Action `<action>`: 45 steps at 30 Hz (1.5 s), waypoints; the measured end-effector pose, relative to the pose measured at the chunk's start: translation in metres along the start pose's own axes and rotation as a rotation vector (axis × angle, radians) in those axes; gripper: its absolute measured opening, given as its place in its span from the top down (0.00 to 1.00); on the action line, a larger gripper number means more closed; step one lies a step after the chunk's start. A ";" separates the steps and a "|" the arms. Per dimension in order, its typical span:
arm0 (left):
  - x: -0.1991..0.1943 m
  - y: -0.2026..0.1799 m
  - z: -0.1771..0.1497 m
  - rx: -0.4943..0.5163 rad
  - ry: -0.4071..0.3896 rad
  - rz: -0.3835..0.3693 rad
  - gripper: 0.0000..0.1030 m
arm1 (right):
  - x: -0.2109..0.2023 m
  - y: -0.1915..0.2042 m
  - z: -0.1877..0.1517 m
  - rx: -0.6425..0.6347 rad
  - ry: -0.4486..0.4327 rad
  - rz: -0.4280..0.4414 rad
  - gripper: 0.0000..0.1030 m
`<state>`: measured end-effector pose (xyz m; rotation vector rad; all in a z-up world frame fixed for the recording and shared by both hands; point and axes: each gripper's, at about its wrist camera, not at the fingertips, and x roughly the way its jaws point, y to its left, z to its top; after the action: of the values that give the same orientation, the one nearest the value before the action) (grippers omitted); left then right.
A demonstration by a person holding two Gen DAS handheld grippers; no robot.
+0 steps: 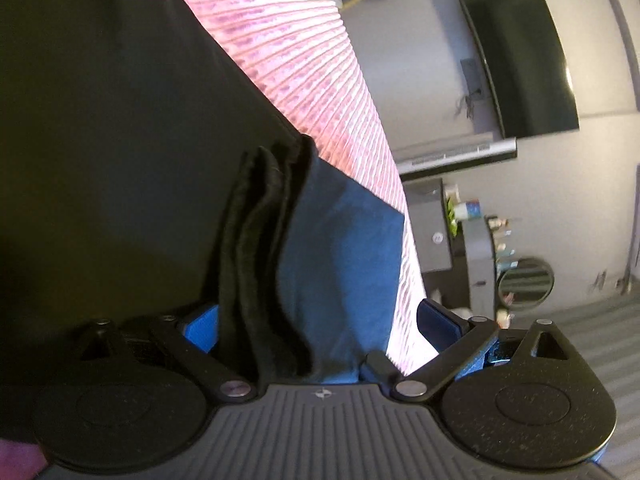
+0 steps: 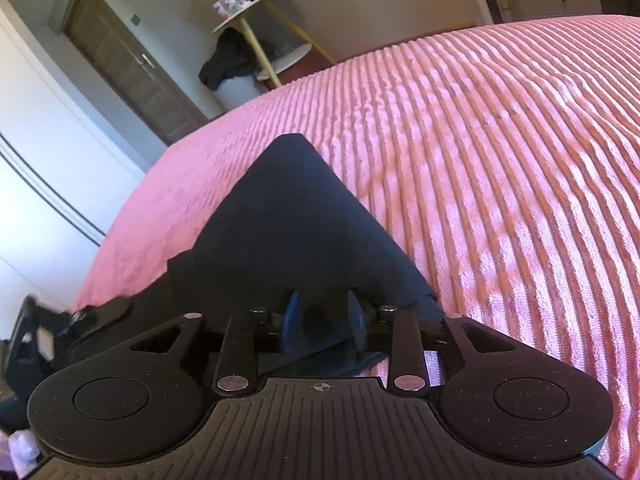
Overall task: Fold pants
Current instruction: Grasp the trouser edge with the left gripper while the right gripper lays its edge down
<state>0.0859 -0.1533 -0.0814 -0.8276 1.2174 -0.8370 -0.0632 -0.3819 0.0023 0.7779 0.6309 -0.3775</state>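
Note:
The dark navy pants lie on the pink ribbed bedspread, folded to a point aimed at the far edge of the bed. My right gripper sits at their near edge. Its blue pads stand a little apart around a bunch of the cloth and do not visibly press on it. In the left wrist view the pants fill the left side. Stacked dark fold edges and a bluer layer run between the wide-open fingers of my left gripper, near its left pad.
The bedspread covers the whole bed. Beyond it are a wooden door, a round side table and a white bin with dark clothes. On the other side are a wall television and a grey cabinet.

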 end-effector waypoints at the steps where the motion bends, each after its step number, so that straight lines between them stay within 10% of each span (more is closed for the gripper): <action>1: 0.004 -0.002 -0.002 0.010 -0.012 0.009 0.05 | 0.000 -0.002 0.000 0.006 -0.002 0.007 0.66; 9: 0.013 0.000 0.001 0.056 -0.012 0.121 0.83 | 0.004 0.004 0.000 -0.018 -0.027 0.036 0.60; 33: 0.008 0.012 -0.003 0.013 -0.036 0.097 0.80 | 0.005 0.004 -0.003 -0.020 -0.028 0.043 0.52; 45: -0.026 -0.004 -0.002 0.081 -0.136 0.059 0.92 | -0.021 -0.002 -0.003 0.069 -0.096 0.202 0.44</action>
<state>0.0799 -0.1321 -0.0662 -0.7668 1.0764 -0.7649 -0.0810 -0.3792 0.0130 0.8762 0.4460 -0.2510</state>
